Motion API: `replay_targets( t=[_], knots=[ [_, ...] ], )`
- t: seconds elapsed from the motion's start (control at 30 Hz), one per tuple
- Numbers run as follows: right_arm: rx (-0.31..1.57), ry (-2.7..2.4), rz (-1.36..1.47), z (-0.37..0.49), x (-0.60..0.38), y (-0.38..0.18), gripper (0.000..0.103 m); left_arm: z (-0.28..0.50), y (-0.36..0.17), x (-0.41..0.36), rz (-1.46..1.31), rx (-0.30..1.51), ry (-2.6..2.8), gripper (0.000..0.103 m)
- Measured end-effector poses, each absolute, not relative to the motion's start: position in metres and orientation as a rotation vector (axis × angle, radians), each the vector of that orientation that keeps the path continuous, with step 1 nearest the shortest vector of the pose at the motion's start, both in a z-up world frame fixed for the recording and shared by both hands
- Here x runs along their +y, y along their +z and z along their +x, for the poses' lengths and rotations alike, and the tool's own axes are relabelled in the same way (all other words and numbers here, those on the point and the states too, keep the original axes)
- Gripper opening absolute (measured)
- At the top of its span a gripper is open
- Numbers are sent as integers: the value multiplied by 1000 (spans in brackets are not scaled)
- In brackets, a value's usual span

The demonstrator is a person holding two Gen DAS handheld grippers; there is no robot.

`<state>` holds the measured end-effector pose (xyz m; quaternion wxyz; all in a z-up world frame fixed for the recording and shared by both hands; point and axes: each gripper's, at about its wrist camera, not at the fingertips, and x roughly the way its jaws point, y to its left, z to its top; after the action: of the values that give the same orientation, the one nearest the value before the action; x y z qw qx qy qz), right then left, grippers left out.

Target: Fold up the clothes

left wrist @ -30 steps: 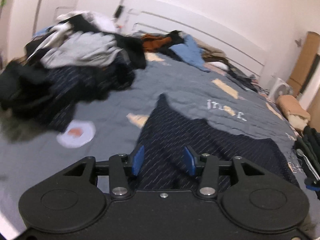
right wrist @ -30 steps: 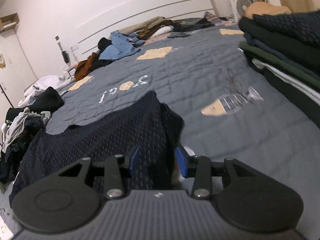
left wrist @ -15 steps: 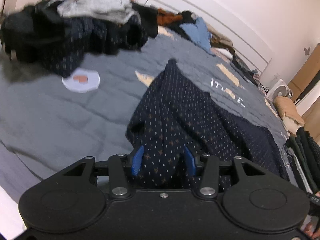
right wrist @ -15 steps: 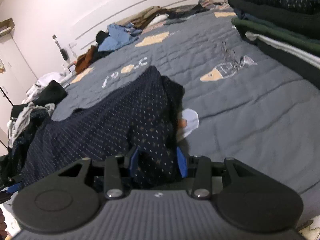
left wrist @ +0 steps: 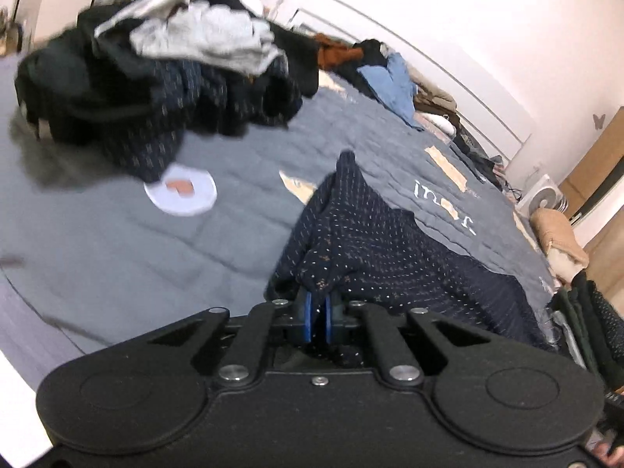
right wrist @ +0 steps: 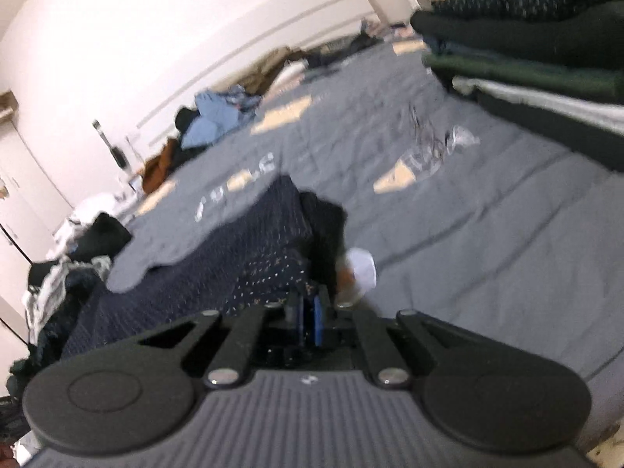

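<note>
A dark navy garment with small light dots [left wrist: 374, 241] lies spread on the grey quilt [left wrist: 117, 241], one corner bunched at the near edge. My left gripper [left wrist: 318, 312] is shut on that bunched cloth, blue pads pressed together. In the right wrist view the same navy garment [right wrist: 234, 257] stretches left across the quilt [right wrist: 487, 241]. My right gripper [right wrist: 310, 314] is shut on its near right corner, where the cloth folds dark over itself.
A heap of unfolded clothes [left wrist: 163, 62] rises at the left. A stack of folded clothes [right wrist: 538, 43] stands at the right. More garments [left wrist: 390, 74] lie along the white headboard. A fan [left wrist: 544, 199] and a tan bundle [left wrist: 559, 234] are beyond the bed's far right.
Both grippers went from open, with the cloth between their pads, to shut on the navy garment's near corners. Both views tilted and came lower towards the cloth.
</note>
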<state>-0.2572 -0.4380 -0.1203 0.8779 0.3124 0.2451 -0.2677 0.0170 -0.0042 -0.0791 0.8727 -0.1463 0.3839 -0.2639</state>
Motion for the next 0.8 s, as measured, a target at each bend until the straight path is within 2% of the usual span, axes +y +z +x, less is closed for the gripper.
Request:
replay_targets(
  t=[0.23,0.33,0.37,0.47,0.5,0.57,0.63,0.8],
  knots=[
    [616,-566,554,-249,-438,-126,5,21,-103,-24,-166,954,-528,10],
    [653,-568,514,-246,-438,-127,6,19,-102,-21,-151,940,-517,15],
    [638,-567,512,-247,-438,-124,8,18,-98,-19,-161,927,-515,22],
    [593,-561,506,-251,-438,-113,10,16,-87,-15,-151,864,-499,25],
    [578,-559,504,-252,-438,-109,14,15,-83,-15,-148,844,-497,26],
    [548,-554,499,-255,-439,-102,22,13,-78,-18,-148,807,-508,39],
    [529,-549,502,-255,-440,-99,34,11,-75,-25,-133,770,-521,46],
    [544,-530,486,-244,-436,-105,39,10,-85,-50,-41,772,-538,52]
  ],
)
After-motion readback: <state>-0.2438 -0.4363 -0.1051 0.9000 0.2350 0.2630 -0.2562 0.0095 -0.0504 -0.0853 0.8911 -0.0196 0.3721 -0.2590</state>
